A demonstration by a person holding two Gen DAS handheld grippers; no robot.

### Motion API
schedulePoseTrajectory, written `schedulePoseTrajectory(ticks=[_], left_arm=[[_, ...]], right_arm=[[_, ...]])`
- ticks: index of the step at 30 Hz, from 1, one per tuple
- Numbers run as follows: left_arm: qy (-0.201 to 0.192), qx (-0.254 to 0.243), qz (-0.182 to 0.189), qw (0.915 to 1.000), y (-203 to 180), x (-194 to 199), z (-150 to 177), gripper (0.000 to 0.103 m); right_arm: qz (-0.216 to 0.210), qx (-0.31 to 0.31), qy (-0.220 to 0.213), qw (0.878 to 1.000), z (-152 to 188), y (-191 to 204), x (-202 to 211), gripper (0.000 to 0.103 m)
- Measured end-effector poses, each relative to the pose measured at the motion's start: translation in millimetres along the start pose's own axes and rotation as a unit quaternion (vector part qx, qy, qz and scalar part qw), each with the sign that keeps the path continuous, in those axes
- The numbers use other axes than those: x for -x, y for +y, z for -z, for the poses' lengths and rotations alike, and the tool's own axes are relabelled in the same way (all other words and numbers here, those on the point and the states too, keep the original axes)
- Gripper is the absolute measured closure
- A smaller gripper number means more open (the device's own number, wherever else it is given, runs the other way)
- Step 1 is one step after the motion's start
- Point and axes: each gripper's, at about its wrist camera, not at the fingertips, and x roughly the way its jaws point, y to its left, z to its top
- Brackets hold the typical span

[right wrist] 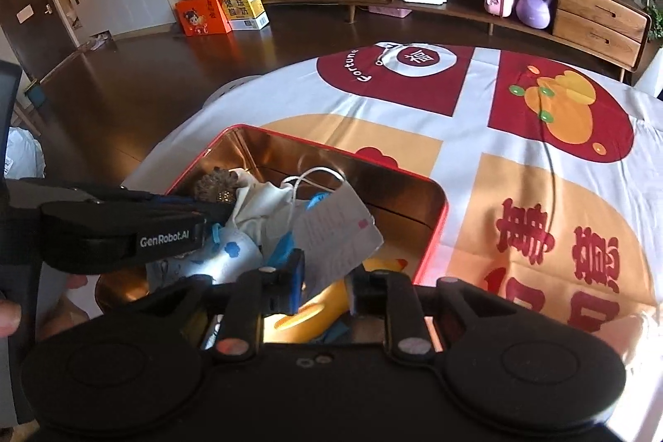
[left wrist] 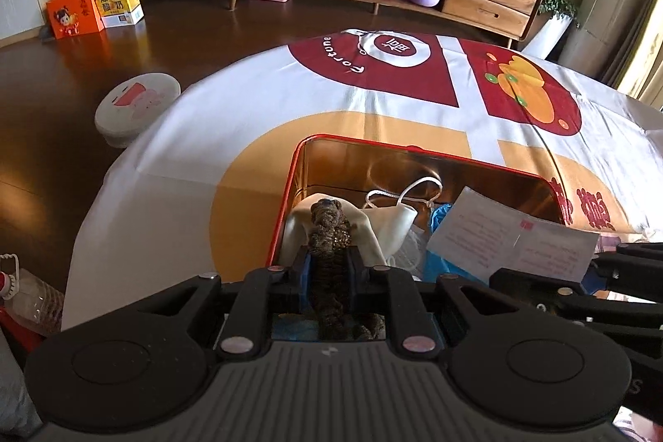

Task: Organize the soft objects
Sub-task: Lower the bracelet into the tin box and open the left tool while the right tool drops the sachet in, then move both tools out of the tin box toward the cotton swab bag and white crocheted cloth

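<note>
A red tin box (left wrist: pixel 418 152) with a shiny gold inside stands on the counter (left wrist: pixel 257 127), which is draped in a white, red and orange printed cloth. The left tool (left wrist: pixel 329 268) reaches over the box's near wall, clenched on a brown knitted scrunchie (left wrist: pixel 329 230) that runs between its blue pads and ends above a white cloth (right wrist: pixel 257 206) lying in the box. Beside that lie a white face mask (left wrist: pixel 393 218) with looped straps and a printed paper card (left wrist: pixel 514 243) leaning on the right wall. The right tool (right wrist: pixel 323 282) hovers over the box's near right part, its jaws parted and gripping nothing, above something yellow (right wrist: pixel 315 311).
</note>
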Motion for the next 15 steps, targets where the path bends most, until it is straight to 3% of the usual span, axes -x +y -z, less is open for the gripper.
schedulePoseTrajectory(ticks=[6, 8, 11, 15], left_arm=[[-0.01, 0.004, 0.005, 0.9999, -1, 11, 0, 0.071], [-0.013, 0.005, 0.008, 0.9999, -1, 14, 0, 0.057], [-0.02, 0.009, 0.02, 0.9996, -3, 21, 2, 0.046], [-0.031, -0.001, 0.019, 0.9993, -11, 33, 4, 0.04]], right_arm=[[0.005, -0.005, 0.0, 1.0, 3, -4, 11, 0.061], [-0.002, -0.008, -0.002, 1.0, 4, -6, 16, 0.055], [-0.006, -0.005, -0.008, 1.0, 5, -4, 26, 0.046], [-0.015, 0.004, -0.02, 1.0, 7, 0, 41, 0.04]])
